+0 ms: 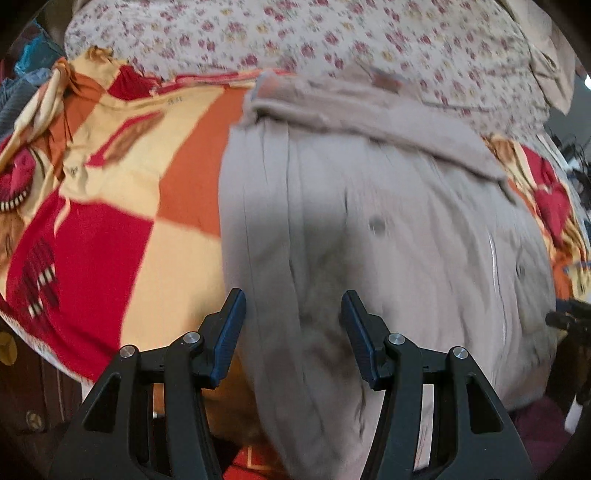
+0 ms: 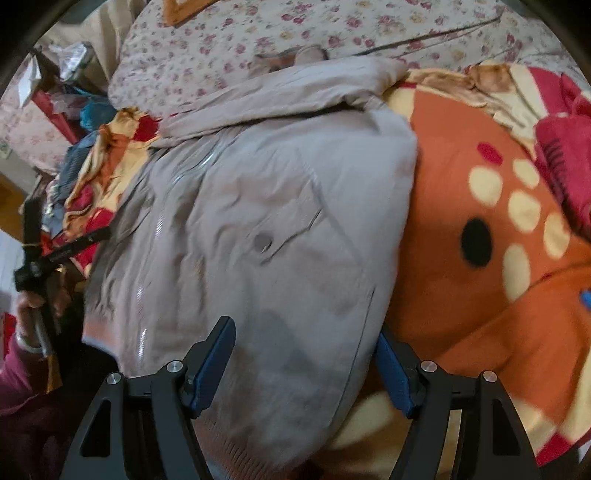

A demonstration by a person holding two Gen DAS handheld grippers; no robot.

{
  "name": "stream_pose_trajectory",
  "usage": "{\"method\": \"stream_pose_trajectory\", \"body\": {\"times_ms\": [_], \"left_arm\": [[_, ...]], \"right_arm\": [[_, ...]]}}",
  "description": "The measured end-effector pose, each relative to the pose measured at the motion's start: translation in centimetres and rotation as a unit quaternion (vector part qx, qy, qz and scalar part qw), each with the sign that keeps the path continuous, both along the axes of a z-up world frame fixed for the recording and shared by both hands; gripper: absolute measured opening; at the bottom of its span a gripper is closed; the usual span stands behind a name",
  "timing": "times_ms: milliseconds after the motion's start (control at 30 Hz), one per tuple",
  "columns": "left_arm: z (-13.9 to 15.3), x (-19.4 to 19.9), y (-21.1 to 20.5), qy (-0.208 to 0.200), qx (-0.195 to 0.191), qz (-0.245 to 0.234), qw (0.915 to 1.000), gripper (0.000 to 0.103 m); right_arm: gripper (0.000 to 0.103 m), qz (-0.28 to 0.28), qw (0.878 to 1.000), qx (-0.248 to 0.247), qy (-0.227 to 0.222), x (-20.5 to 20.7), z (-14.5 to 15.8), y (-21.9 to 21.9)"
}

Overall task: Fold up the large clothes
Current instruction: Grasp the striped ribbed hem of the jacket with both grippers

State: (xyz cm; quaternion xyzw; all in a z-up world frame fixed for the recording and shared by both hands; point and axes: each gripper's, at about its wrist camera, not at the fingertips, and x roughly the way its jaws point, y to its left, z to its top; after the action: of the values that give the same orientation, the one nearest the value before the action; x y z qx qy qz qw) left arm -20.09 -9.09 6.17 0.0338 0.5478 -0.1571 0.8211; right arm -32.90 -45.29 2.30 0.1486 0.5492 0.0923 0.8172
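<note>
Across the middle of both wrist views lies a large beige jacket (image 1: 388,229), spread on a red, orange and cream blanket (image 1: 110,229) over a bed. Motion blur softens its seams and buttons. Its lower hem runs out of sight beneath my grippers, and its collar end is folded over near a floral sheet (image 1: 295,33) at the top of the frame.

My left gripper (image 1: 293,325) is half open over the jacket's left edge, holding nothing; whether its fingers touch the cloth I cannot tell. My right gripper (image 2: 306,354) is wider apart, straddling the jacket's lower right corner without clamping it.

Bare blanket lies left of the jacket in the left view and right of it in the right view. Clutter (image 2: 70,110) crowds the upper left of the right view.
</note>
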Motion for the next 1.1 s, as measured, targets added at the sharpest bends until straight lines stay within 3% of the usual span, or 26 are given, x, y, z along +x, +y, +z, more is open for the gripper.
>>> {"method": "stream_pose_trajectory", "body": {"times_ms": [200, 367, 767, 933, 1100], "left_arm": [[-0.8, -2.9, 1.3, 0.026, 0.009, -0.017, 0.9995, 0.054], [-1.9, -4.8, 2.1, 0.068, -0.008, -0.019, 0.9975, 0.054], [-2.5, -6.0, 1.4, 0.056, 0.007, -0.025, 0.9981, 0.054], [-2.7, -5.9, 1.5, 0.061, 0.005, -0.026, 0.9978, 0.054], [-3.2, -5.5, 1.6, 0.075, -0.005, -0.023, 0.9969, 0.054]], "right_arm": [[0.072, 0.027, 0.999, 0.023, 0.015, -2.8, -0.7, 0.7], [0.076, 0.038, 0.998, 0.045, 0.017, -4.2, -1.0, 1.1], [0.076, 0.055, 0.992, 0.105, 0.034, -5.1, -1.3, 2.7], [0.061, 0.086, 0.992, 0.084, 0.034, -5.1, -1.4, 3.8], [0.060, 0.090, 0.991, 0.100, 0.021, -4.6, -1.1, 3.9]]}}
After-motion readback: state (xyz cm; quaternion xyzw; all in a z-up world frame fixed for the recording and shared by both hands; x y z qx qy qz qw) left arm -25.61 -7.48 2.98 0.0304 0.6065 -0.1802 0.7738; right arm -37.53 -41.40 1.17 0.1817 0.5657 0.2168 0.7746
